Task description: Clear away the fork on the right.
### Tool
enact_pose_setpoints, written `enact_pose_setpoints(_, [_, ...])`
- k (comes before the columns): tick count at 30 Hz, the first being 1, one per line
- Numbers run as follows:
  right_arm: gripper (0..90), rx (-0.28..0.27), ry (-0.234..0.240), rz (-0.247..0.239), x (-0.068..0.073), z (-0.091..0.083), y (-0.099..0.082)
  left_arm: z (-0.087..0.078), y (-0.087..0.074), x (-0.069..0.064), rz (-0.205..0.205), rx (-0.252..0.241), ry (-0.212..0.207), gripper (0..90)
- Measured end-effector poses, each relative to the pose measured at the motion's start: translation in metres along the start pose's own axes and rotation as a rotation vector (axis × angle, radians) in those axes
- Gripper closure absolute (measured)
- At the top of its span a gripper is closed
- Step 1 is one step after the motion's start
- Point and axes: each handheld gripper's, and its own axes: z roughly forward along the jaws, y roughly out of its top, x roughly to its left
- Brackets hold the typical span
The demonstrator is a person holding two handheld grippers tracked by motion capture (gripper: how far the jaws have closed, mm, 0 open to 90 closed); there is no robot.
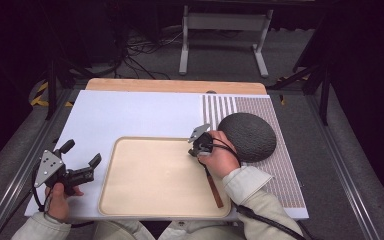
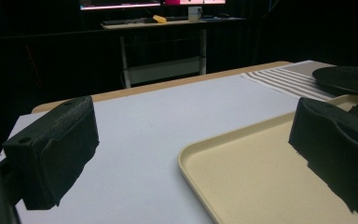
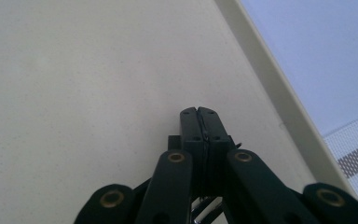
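Observation:
A beige tray lies on a white sheet at the table's near middle. My left gripper hovers just left of the tray, open, nothing between its black jaws. In the left gripper view this gripper frames the tray's corner. My right gripper is over the tray's far right corner, jaws pressed together. In the right gripper view this gripper points down at the tray's bare floor, with the tray's rim to the right. Nothing shows between its tips.
A dark grey textured dome rests on a striped mat right of the tray; the dome and mat also show far right. A brown stick lies along the tray's right side beneath the right hand.

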Motion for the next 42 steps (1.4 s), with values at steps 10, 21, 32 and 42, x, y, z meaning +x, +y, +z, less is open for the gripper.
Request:
enact_pose_setpoints(10, [89.5, 0.021, -0.048, 0.064, -0.012, -0.008, -0.012, 0.000, 0.000, 0.000, 0.001, 0.001, -0.001, 1.9])
enact_pose_setpoints(21, [89.5, 0.044, -0.083, 0.104, -0.022, -0.014, -0.022, 0.000, 0.000, 0.000, 0.001, 0.001, -0.001, 1.9])
enact_pose_setpoints(32, [89.5, 0.052, -0.100, 0.121, -0.027, -0.018, -0.028, 0.001, 0.000, 0.000, 0.002, 0.001, -0.002, 1.9])
enact_pose_setpoints(42, [81.7, 0.008, -0.105, 0.101, -0.025, -0.032, -0.019, 0.000, 0.000, 0.000, -0.002, -0.002, 0.001, 1.9])
